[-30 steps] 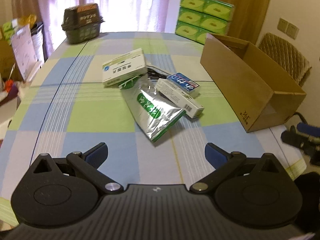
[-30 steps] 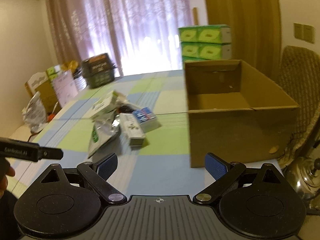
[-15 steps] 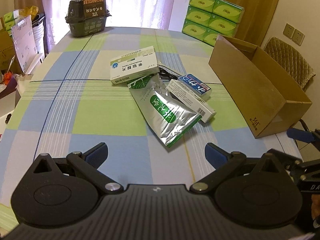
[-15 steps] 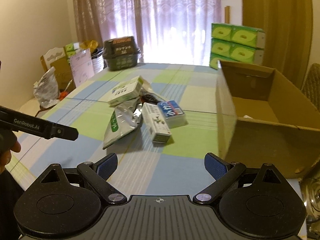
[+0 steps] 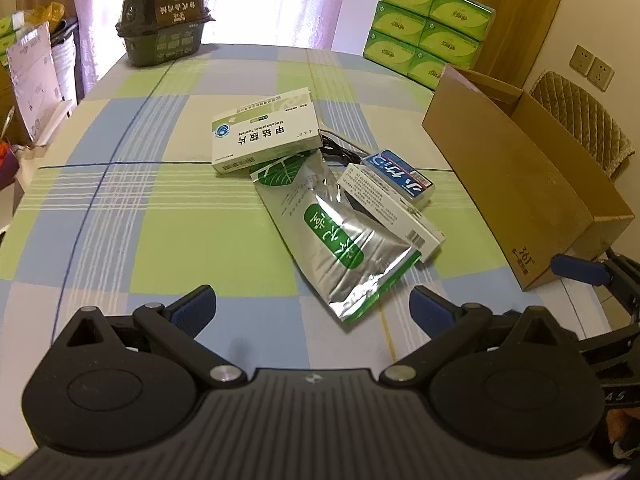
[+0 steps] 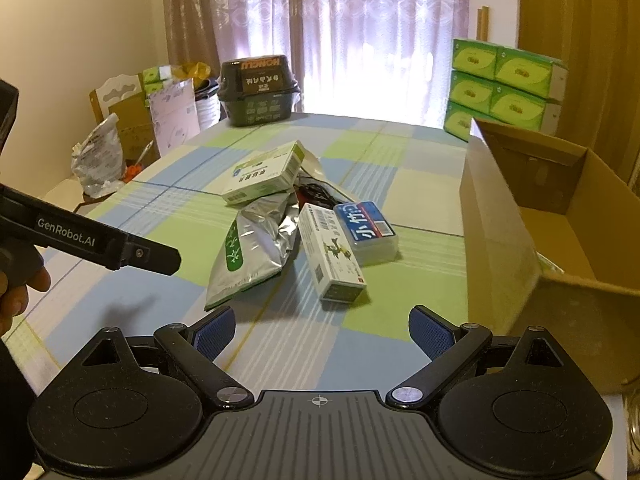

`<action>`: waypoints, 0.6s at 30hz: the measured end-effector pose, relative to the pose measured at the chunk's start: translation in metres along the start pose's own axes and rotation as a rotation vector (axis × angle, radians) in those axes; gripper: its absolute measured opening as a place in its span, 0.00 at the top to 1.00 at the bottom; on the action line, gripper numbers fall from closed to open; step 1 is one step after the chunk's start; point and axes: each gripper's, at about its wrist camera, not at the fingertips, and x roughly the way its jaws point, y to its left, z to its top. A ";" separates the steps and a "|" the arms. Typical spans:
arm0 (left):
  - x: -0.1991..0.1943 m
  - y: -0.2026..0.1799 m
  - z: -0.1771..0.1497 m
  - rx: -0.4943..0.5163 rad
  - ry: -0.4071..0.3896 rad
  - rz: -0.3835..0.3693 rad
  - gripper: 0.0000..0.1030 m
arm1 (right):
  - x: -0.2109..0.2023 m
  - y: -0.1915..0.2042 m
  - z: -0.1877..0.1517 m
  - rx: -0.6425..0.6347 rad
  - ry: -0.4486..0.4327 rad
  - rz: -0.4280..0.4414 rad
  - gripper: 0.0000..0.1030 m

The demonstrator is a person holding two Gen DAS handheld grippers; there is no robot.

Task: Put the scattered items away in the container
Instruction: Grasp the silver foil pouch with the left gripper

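Currently both empty: left gripper [image 5: 312, 304] and right gripper [image 6: 320, 330] hover with jaws spread wide, near the pile's front edge. Closest is the foil pouch [image 5: 340, 236], lying partly under the large white box [image 5: 266, 136] and against the narrow white box [image 6: 332, 258]; the blue case [image 6: 366, 226] touches that one. Cardboard box [image 6: 504, 240] sits right, open. Risk: slick pouch slips, or pulling it drags neighbours and the black cable [image 5: 340, 152].

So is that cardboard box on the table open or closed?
Open. The cardboard box has no lid over it, and the right wrist view looks straight down onto its inner walls and floor; most of the floor shows bare.
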 end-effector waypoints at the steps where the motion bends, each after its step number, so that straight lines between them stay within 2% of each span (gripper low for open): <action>1: 0.003 0.001 0.002 -0.001 0.001 -0.003 0.02 | 0.003 0.000 0.001 -0.004 0.002 0.002 0.05; 9: 0.029 0.006 0.027 0.016 0.015 -0.015 0.05 | 0.032 -0.003 0.009 -0.021 0.021 0.029 0.05; 18: 0.063 0.012 0.045 -0.027 0.049 -0.061 0.08 | 0.059 -0.015 0.016 -0.010 0.031 0.039 0.05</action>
